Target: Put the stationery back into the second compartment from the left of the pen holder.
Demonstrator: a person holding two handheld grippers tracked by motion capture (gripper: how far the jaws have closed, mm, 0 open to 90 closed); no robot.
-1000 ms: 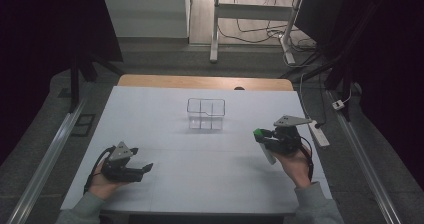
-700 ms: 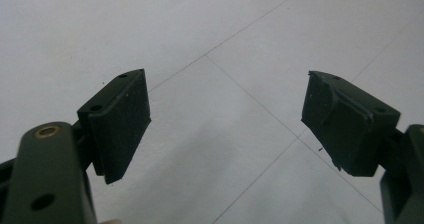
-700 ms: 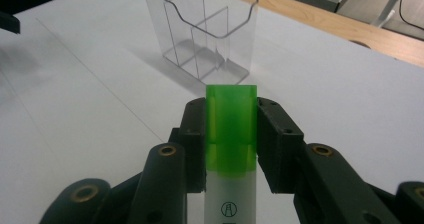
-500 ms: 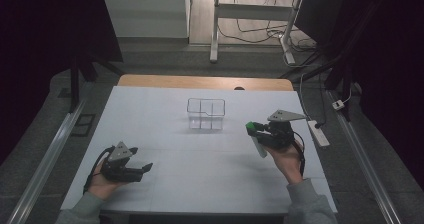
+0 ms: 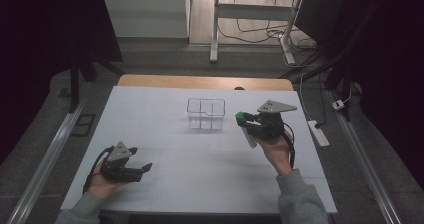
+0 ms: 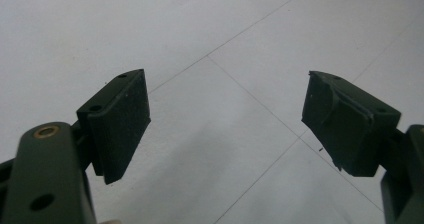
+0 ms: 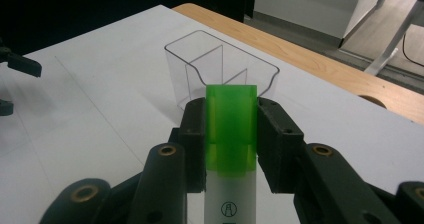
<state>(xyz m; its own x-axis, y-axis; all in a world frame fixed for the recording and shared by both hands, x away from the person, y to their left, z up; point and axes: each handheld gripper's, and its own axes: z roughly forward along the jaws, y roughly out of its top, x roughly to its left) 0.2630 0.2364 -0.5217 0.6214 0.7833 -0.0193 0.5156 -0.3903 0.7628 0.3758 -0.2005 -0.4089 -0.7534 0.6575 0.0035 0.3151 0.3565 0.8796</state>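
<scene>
Right tool [image 7: 231, 129]; green-capped white tube [image 7: 231, 134]

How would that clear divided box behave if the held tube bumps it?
The box looks thin-walled, empty plastic, so probably light and likely to slide on the smooth table. Its broad flat base suggests it would skid rather than tip. The green-capped tube looks rigid, so a bump would carry through.

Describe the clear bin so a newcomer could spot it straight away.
Start at the white table and look to its middle, toward the far wooden edge. There stands the clear bin, just left of the right gripper, which holds a green-capped tube. It is the one see-through box, split by thin inner walls.
</scene>
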